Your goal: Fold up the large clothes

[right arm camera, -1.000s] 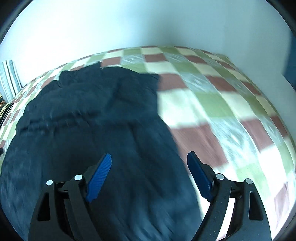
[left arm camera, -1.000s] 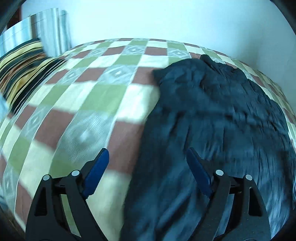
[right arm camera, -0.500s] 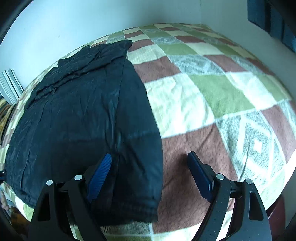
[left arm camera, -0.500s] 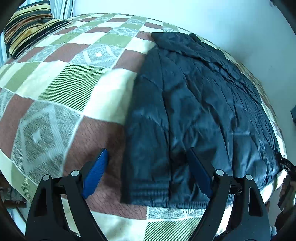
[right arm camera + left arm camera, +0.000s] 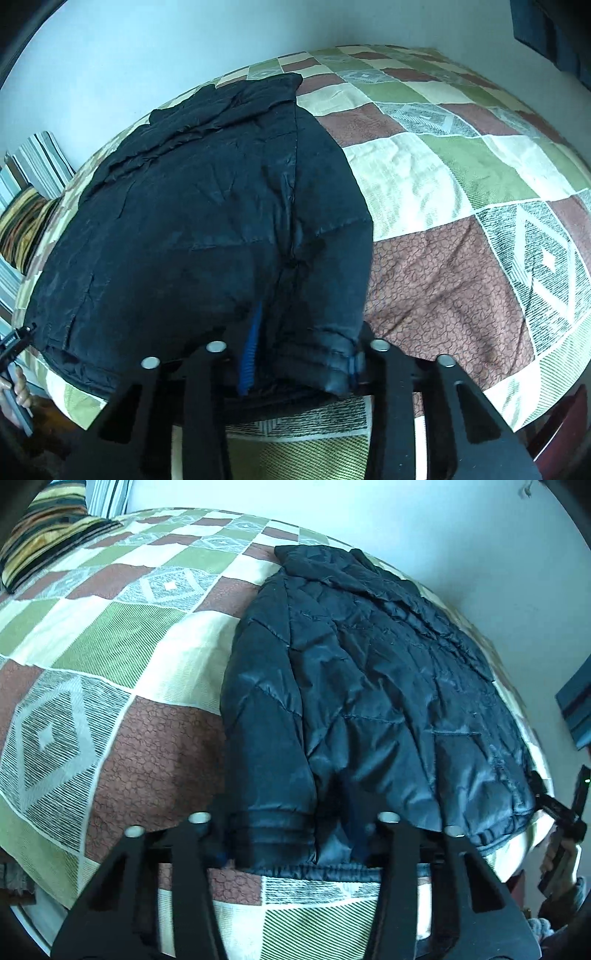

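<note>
Both grippers angled down, clamping jacket point(image 5: 369, 686) hem

A bed is filling the space ahead of the tongs, and a checked bedspread point(image 5: 122, 653) in green, cream and rust squares with grey diamond patches is covering it. Beyond the bed's far edge a plain pale wall point(image 5: 369, 513) is catching soft, bluish daylight. Far to the left of the left tongs a striped pillow point(image 5: 48, 535) is lying by a striped curtain point(image 5: 107, 496). Up to the right of the right tongs a dark blue panel point(image 5: 550, 29) is hanging on the wall.
</note>
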`<state>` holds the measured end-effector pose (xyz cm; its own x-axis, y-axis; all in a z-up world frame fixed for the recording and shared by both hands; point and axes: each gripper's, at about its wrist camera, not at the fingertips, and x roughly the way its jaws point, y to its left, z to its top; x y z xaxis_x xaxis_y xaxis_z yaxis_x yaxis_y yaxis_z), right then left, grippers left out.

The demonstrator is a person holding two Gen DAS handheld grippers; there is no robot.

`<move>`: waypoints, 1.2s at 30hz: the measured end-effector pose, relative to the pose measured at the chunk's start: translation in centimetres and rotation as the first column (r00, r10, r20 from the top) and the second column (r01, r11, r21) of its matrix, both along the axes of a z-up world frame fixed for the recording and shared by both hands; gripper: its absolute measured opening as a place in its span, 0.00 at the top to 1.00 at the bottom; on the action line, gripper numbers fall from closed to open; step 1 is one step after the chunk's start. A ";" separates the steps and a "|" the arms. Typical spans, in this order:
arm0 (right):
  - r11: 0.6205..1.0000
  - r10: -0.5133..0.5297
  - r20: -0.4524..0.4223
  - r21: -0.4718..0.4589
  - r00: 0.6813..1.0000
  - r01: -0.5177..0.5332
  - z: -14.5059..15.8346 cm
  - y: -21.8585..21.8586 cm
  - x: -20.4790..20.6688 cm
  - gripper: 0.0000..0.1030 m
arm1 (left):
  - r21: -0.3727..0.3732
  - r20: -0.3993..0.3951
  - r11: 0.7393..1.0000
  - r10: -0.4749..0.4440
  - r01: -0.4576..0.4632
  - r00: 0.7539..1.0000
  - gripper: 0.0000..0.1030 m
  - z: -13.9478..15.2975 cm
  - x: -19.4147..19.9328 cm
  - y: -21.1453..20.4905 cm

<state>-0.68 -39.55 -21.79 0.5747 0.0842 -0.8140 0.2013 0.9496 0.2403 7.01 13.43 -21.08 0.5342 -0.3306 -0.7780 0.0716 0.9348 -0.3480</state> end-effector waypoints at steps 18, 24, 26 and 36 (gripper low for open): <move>0.969 -0.010 0.143 0.246 0.990 -0.026 5.4 -1.5 -2.4 0.89 | -0.131 0.158 0.990 0.061 -0.041 0.986 0.90 7.7 -1.6 1.3; 0.936 -0.007 0.256 0.341 0.967 -0.083 9.8 -2.9 1.9 0.90 | -0.204 0.218 0.979 0.066 -0.021 0.974 0.90 12.2 2.9 1.4; 0.928 -0.014 0.281 0.361 0.960 -0.092 11.0 -3.3 4.0 0.90 | -0.215 0.227 0.976 0.075 -0.025 0.971 0.90 13.2 5.6 1.6; 0.930 -0.052 0.266 0.363 0.962 -0.050 12.7 -4.4 20.1 0.90 | -0.205 0.197 0.976 0.119 -0.077 0.973 0.90 13.7 21.6 0.8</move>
